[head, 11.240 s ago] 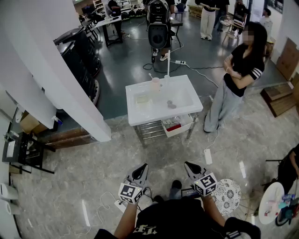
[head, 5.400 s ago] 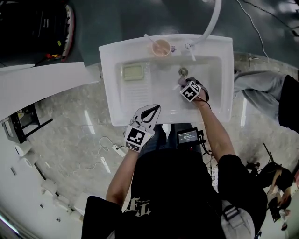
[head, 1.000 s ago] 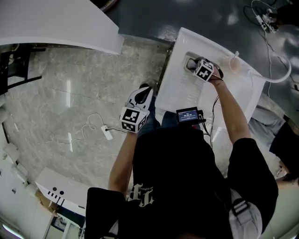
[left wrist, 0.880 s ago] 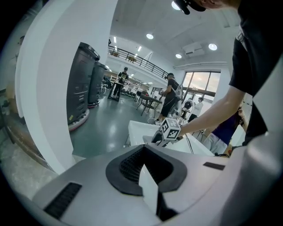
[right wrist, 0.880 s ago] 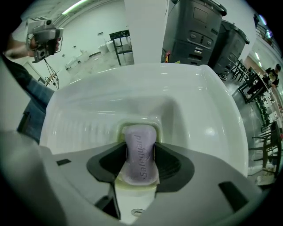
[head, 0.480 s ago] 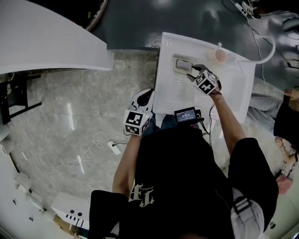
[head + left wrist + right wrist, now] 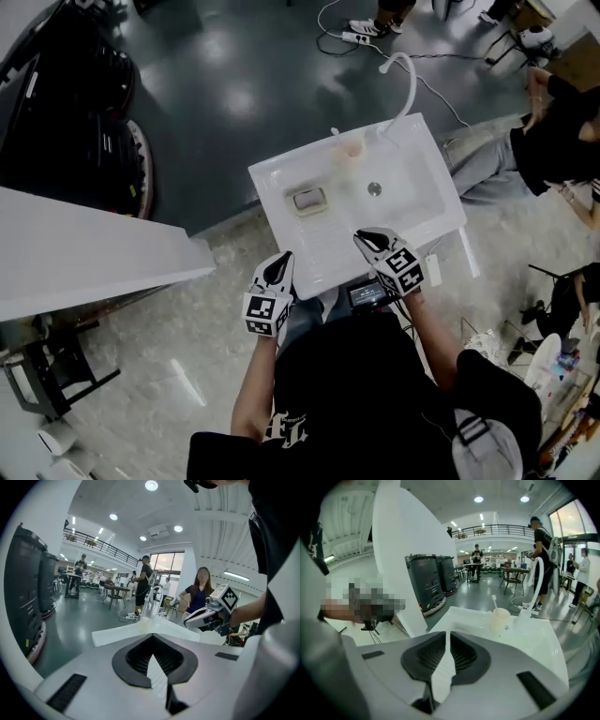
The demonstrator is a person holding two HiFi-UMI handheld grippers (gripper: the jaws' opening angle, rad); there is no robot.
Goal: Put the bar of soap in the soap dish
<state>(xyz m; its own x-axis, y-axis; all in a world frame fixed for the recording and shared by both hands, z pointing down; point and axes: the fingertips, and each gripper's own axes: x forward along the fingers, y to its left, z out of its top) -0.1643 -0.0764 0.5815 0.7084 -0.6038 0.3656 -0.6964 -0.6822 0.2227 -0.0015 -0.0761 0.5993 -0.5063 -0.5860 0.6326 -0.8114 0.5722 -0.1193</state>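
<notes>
A greyish bar of soap point(image 7: 309, 199) lies in the pale soap dish point(image 7: 296, 205) on the left ledge of the white sink point(image 7: 431, 202). My right gripper point(image 7: 366, 236) hangs over the sink's front rim, well clear of the dish. Its jaws have just been closing, and they stand shut with nothing between them in the right gripper view point(image 7: 446, 637). My left gripper point(image 7: 281, 262) hovers by the sink's front left edge, shut and empty point(image 7: 153, 641). The left gripper view shows the right gripper point(image 7: 202, 617) from the side. The dish is hidden in both gripper views.
A pinkish cup point(image 7: 351, 154) with a toothbrush point(image 7: 494, 603) stands at the sink's back rim beside the white faucet hose point(image 7: 407, 73). The drain point(image 7: 374, 189) sits in the basin. Dark machines point(image 7: 56, 103) stand at the left; a person point(image 7: 553, 131) sits at the right.
The right gripper has drawn back from the soap dish to the sink's front rim, leaving the soap in the dish. The left gripper rose slightly. The head view swung to face the sink.
</notes>
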